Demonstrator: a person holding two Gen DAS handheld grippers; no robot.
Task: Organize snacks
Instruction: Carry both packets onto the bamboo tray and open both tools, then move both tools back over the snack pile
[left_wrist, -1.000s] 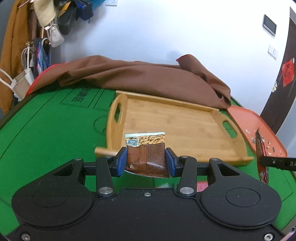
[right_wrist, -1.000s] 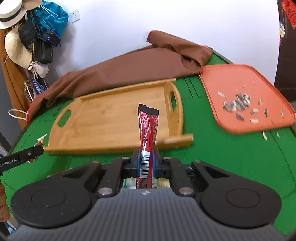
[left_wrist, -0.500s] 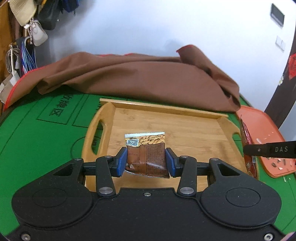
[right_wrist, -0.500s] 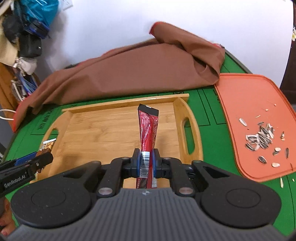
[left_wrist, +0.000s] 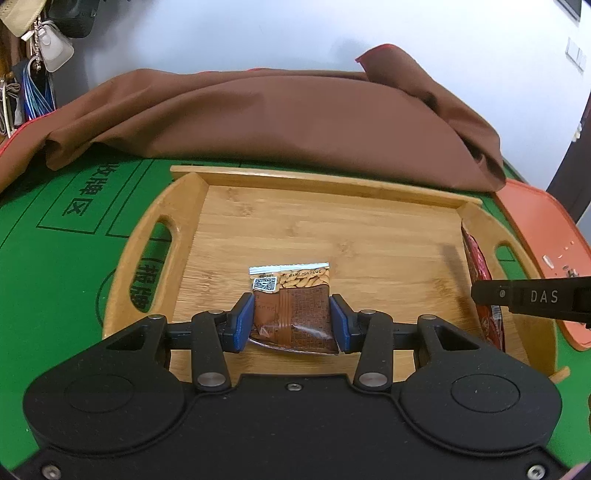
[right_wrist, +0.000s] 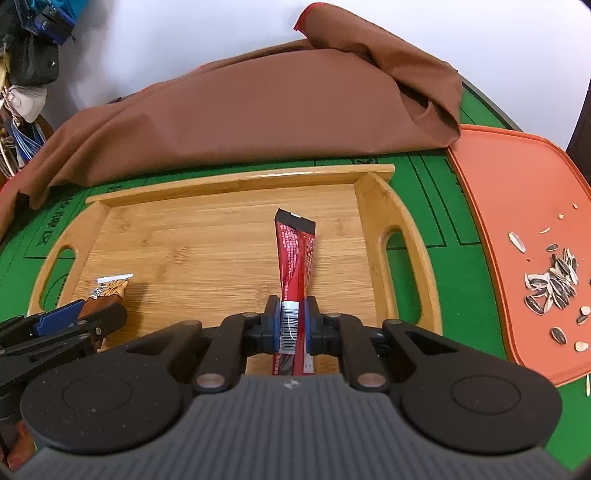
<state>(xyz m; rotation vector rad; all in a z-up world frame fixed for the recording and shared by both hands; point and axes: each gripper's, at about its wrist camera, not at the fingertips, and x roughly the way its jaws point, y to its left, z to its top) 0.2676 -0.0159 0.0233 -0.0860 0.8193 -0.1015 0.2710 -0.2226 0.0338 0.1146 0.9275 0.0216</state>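
Note:
My left gripper (left_wrist: 291, 320) is shut on a brown nut snack packet (left_wrist: 291, 306), held over the near middle of the bamboo tray (left_wrist: 332, 218). My right gripper (right_wrist: 291, 323) is shut on a long red snack stick packet (right_wrist: 295, 266), held upright over the right half of the tray (right_wrist: 207, 251). In the right wrist view the left gripper (right_wrist: 88, 314) shows at the lower left with the brown packet (right_wrist: 110, 290). In the left wrist view the red packet (left_wrist: 480, 269) and a right finger (left_wrist: 532, 297) show at the tray's right end.
A brown cloth (left_wrist: 280, 122) is heaped behind the tray on the green felt table (left_wrist: 55, 266). An orange mat (right_wrist: 517, 206) with several sunflower seeds and shells (right_wrist: 554, 277) lies to the right. Bags and hats hang on the left wall (left_wrist: 44, 48).
Both grippers have moved forward from the table's near edge to over the tray, still holding their packets. The tray now fills both views.

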